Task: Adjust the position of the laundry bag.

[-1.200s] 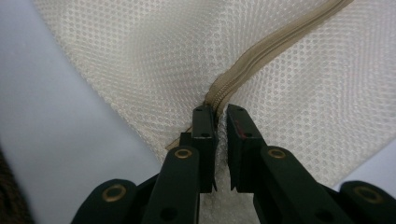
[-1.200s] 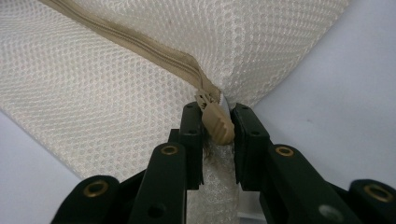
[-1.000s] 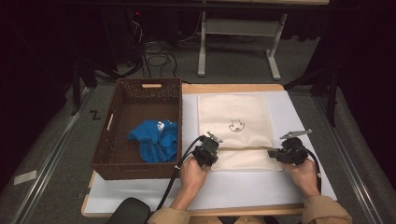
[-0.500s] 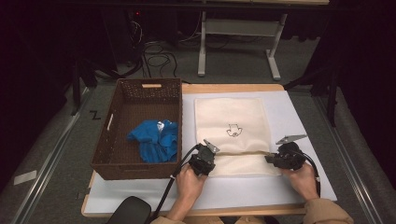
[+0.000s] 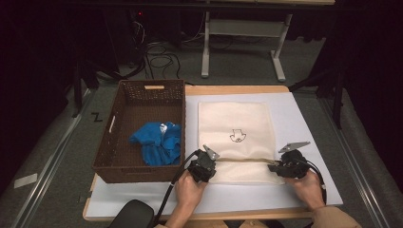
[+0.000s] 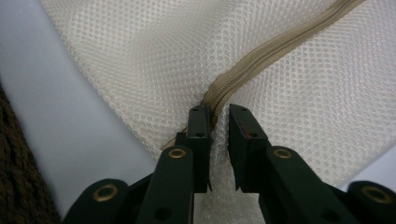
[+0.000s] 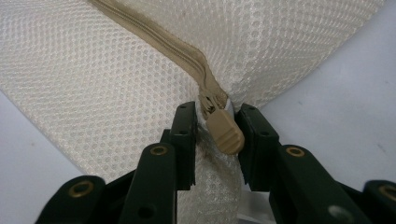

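Both grippers pinch the zipper ends of the mesh bag.

My left gripper nips the zipper end, jaws nearly together; my right gripper clamps mesh beside the tan zipper pull, though I can't quite tell if the pull itself is caught. The cream mesh bag lies at table centre, wicker basket at nine o'clock holding blue cloth.

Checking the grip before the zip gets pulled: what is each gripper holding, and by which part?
Right gripper pinches the zip pull of the mesh bag. Left gripper grips the bag's other zip end.
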